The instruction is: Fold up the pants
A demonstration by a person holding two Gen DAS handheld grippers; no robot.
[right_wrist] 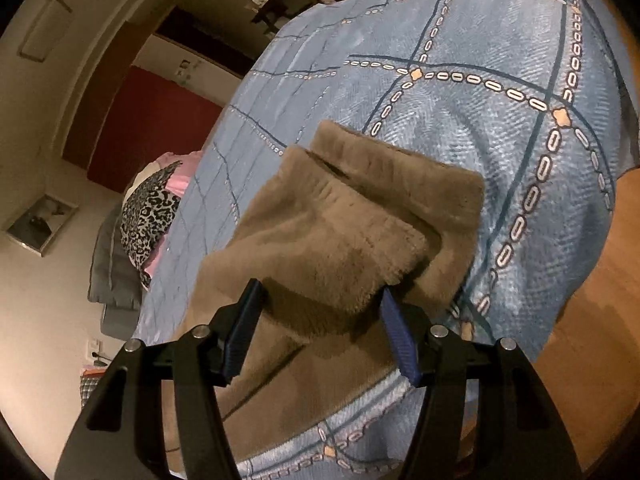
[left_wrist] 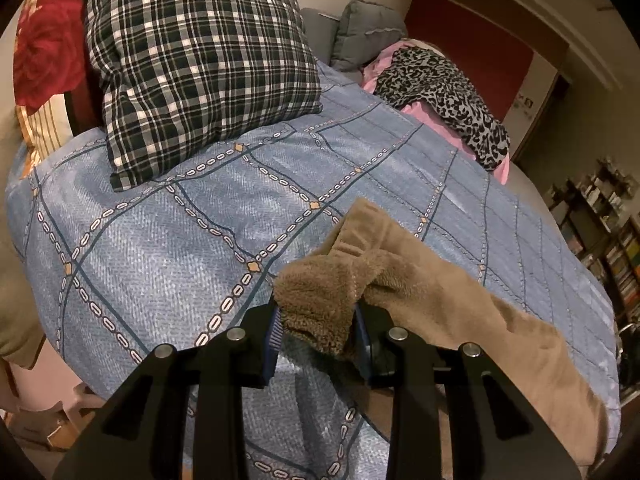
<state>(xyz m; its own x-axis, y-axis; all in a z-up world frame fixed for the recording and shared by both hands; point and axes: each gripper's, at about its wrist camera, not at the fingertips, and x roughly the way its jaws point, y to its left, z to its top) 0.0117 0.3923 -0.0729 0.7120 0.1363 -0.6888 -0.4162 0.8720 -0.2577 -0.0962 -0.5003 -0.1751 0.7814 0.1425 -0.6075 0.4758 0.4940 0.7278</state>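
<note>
The pants were tan and fleecy, lying partly folded on the blue patterned bed cover, one fuzzy end bunched up and a smoother stretch trailing toward the bed's edge.

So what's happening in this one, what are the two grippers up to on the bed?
A person is folding tan fleece pants on a blue patterned bedspread. The left gripper is clamped on a bunched end of the pants. The right gripper is open, its jaws astride a folded-over end without pinching it.
</note>
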